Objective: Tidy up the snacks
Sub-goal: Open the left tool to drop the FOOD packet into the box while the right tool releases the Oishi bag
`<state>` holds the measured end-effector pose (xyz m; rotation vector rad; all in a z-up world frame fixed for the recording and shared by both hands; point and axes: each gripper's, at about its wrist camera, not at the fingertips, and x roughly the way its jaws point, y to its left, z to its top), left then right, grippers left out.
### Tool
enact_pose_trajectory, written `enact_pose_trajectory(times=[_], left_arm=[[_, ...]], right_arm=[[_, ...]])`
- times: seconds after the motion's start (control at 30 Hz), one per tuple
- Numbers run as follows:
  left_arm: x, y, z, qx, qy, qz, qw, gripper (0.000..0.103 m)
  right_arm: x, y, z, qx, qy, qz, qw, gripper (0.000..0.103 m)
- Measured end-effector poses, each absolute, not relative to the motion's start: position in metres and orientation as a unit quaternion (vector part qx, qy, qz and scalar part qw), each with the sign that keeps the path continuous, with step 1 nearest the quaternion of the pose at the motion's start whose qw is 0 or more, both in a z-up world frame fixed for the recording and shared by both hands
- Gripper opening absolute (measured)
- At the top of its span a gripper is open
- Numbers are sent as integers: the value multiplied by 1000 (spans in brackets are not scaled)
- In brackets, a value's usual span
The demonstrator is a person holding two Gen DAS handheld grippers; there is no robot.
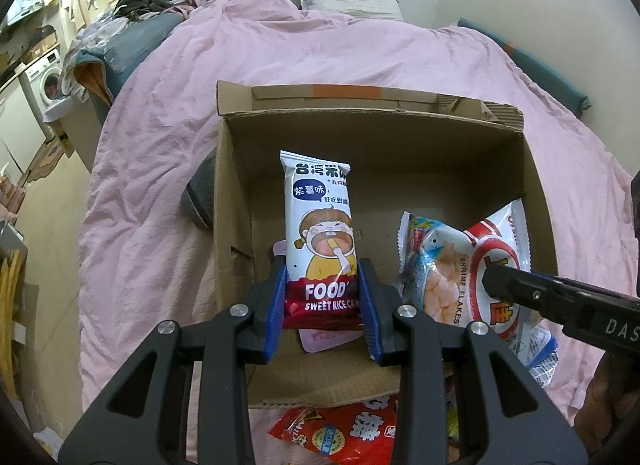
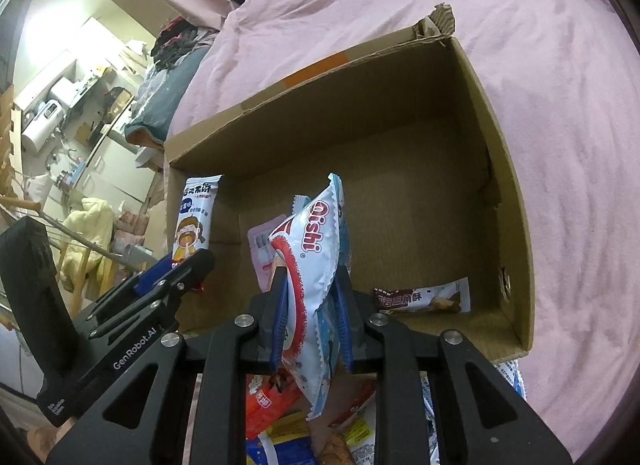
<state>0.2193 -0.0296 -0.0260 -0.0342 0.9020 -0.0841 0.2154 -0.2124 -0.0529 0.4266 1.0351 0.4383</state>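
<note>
An open cardboard box [image 1: 380, 145] lies on a pink duvet. My left gripper [image 1: 323, 265] is shut on the lower end of a white and dark-red sweet rice cake packet [image 1: 320, 205], held upright at the box's left side. My right gripper [image 2: 311, 277] is shut on a white, red and blue Oishi shrimp flakes bag [image 2: 316, 233], held upright over the box's near edge. In the left wrist view that bag [image 1: 448, 265] hangs at the right, with the right gripper [image 1: 504, 285] reaching in. In the right wrist view the rice cake packet [image 2: 194, 217] and the left gripper [image 2: 188, 265] appear at the left.
A small brown and white packet [image 2: 420, 299] lies on the box floor near the right wall [image 2: 508, 193]. A pink packet [image 2: 262, 241] sits behind the held bag. Several loose snack bags, one red [image 1: 340, 433], lie in front of the box. The duvet [image 1: 280, 57] surrounds it.
</note>
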Motion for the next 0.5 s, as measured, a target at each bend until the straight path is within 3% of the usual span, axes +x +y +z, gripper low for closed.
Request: enact_pose_trajectory(times=[0.17, 0.23, 0.43, 0.5], left_arm=[[219, -29, -26, -16, 435, -43, 899, 32], [219, -28, -27, -16, 434, -42, 900, 37], [215, -28, -18, -19, 412, -35, 910, 62], [214, -25, -14, -33, 403, -42, 913, 84]], right_arm=[[215, -212, -50, 203, 485, 207, 825, 25], [215, -212, -49, 204, 483, 209, 825, 26], [213, -213, -43, 195, 472, 197, 837, 26], [209, -217, -32, 164, 447, 151, 866, 28]])
